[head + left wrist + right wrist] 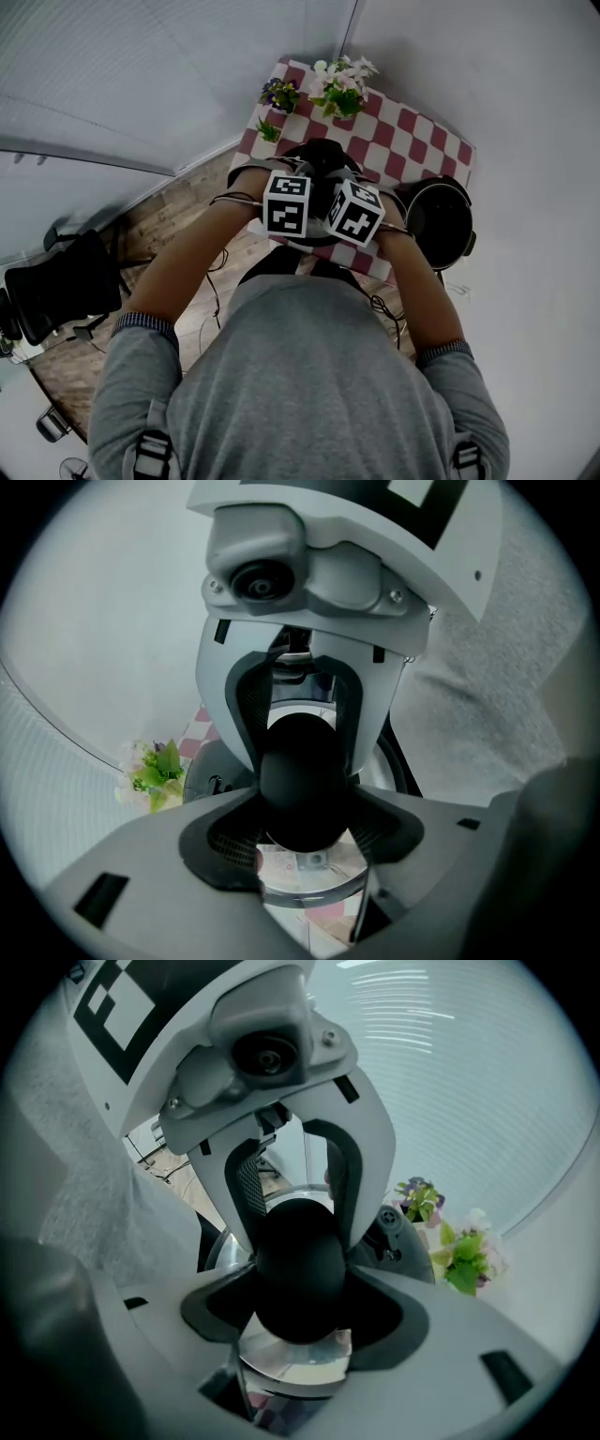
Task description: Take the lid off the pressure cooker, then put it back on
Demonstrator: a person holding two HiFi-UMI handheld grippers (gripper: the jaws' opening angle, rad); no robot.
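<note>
Black rounded knob [305,794] at the centre of the lid [291,1358]: both grippers grip it. The left gripper [305,841] and the right gripper [302,1312] face each other across it. In each gripper view the dark pads press on opposite flanks of the knob with no gap showing. The lid's shiny disc hangs just below the pads. Whether its rim touches anything cannot be told.

Cooker pot [441,225]: stands on the checked tablecloth [412,131] with its mouth open and dark, so the lid is off.

Position relative to the pot: in the head view the held lid lies just beside the pot, to its left and not over its mouth. The right gripper is on the side nearer the pot and the left gripper on the far side. The flowers [339,89] stand well beyond the pot, at the far edge of the cloth.

Assessment: removal appears complete and refitting remains. The lid is round, so no long axis governs. The coming move turns on carrying the knob sideways toward the pot, right gripper leading, until the lid is centred over the mouth. The two-sided clamp should keep the disc level, but uneven lowering could seat the rim crooked.
</note>
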